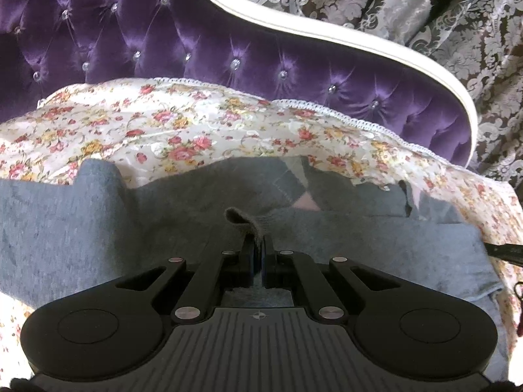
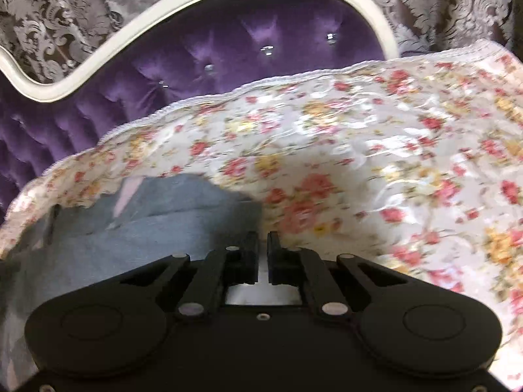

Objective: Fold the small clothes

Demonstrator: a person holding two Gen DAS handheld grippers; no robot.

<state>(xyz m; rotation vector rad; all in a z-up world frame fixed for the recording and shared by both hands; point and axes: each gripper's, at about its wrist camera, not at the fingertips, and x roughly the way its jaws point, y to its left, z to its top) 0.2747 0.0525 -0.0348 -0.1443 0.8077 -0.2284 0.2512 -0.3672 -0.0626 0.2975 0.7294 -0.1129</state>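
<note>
A small grey garment (image 1: pixel 81 228) lies spread on a floral bed cover (image 1: pixel 196 130). My left gripper (image 1: pixel 258 241) is shut on a raised fold of its grey fabric, which bunches up just past the fingertips. In the right wrist view the same garment (image 2: pixel 130 235) lies to the left. My right gripper (image 2: pixel 263 238) hovers at its right edge, over the floral cover (image 2: pixel 359 163). Its jaws stand nearly together with only a thin slit, and I see no cloth clearly pinched between them. That view is blurred.
A purple tufted headboard (image 1: pixel 163 32) with a white frame rises behind the bed, seen again as the headboard (image 2: pixel 228 52). Patterned grey curtains (image 1: pixel 457 32) hang beyond it. A black part (image 1: pixel 503 250) pokes in at the right edge of the left wrist view.
</note>
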